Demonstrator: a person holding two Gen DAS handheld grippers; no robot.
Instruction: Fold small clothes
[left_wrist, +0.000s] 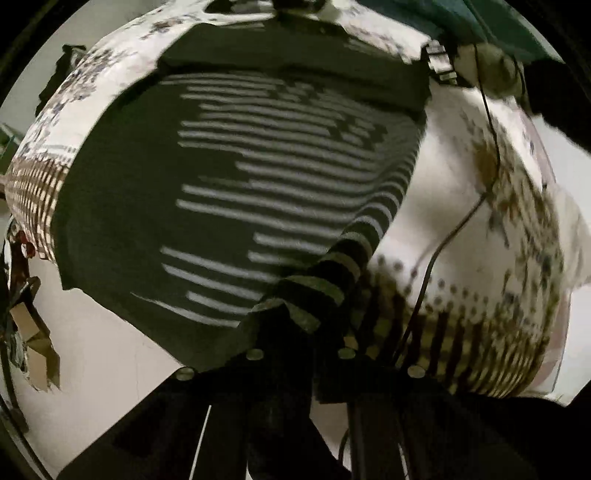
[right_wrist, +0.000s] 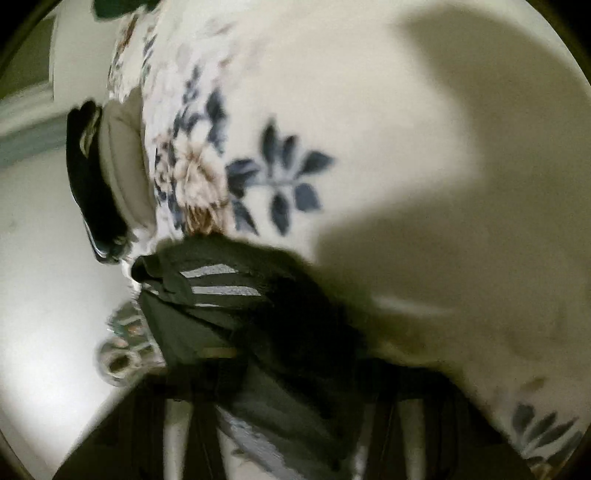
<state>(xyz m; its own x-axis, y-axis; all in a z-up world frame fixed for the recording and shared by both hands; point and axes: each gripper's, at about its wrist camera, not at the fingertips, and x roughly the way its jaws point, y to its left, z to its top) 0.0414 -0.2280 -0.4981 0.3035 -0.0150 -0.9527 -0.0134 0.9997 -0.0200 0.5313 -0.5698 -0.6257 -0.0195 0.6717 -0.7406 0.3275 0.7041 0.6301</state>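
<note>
A black top with grey stripes (left_wrist: 236, 192) lies spread on a white floral cloth (left_wrist: 461, 206). My left gripper (left_wrist: 295, 343) is shut on the top's near right edge, which rises in a bunched striped fold (left_wrist: 325, 284) to the fingers. In the right wrist view my right gripper (right_wrist: 291, 369) is shut on another part of the striped top (right_wrist: 221, 291), lifted above the floral cloth (right_wrist: 280, 177). The fingertips of both grippers are buried in fabric. The right gripper's hand also shows at the far right of the left wrist view (left_wrist: 491, 66).
A black cable (left_wrist: 454, 229) runs across the cloth at the right. The cloth's patterned border (left_wrist: 461, 343) hangs at the near edge. A pale floor (left_wrist: 103, 350) lies below left. In the right wrist view a black object (right_wrist: 92, 177) sits past the cloth's left edge.
</note>
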